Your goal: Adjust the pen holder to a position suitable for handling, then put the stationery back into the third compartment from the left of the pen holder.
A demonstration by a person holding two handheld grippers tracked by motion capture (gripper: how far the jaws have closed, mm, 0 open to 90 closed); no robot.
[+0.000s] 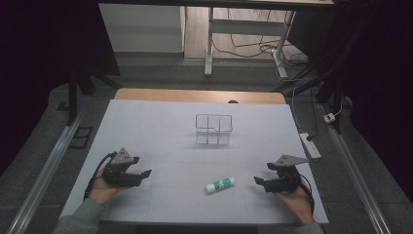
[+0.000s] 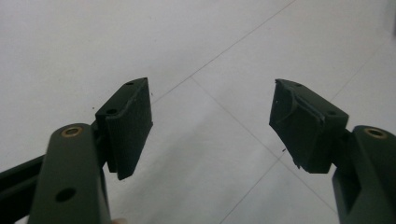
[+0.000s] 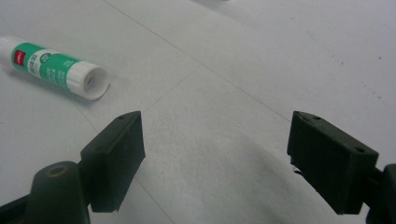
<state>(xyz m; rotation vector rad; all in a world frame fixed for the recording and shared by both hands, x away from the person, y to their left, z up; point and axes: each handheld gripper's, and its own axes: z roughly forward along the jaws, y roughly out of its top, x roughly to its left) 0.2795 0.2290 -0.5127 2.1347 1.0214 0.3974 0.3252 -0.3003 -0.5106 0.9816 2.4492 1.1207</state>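
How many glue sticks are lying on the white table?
1. The glue stick lies on its side on the white table, near the front edge, between the two grippers and closer to the right gripper. Nothing appears to hide another.

From above the near edge I look forward and down over the whole table (image 1: 160,122). Each gripper view skims its white top closely; the glue stick (image 1: 219,185) appears in the high and right gripper views.

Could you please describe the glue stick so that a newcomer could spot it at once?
On the white table, look at the near edge between the two grippers, nearer the right gripper. The glue stick lies flat there, a small white tube with a green label.
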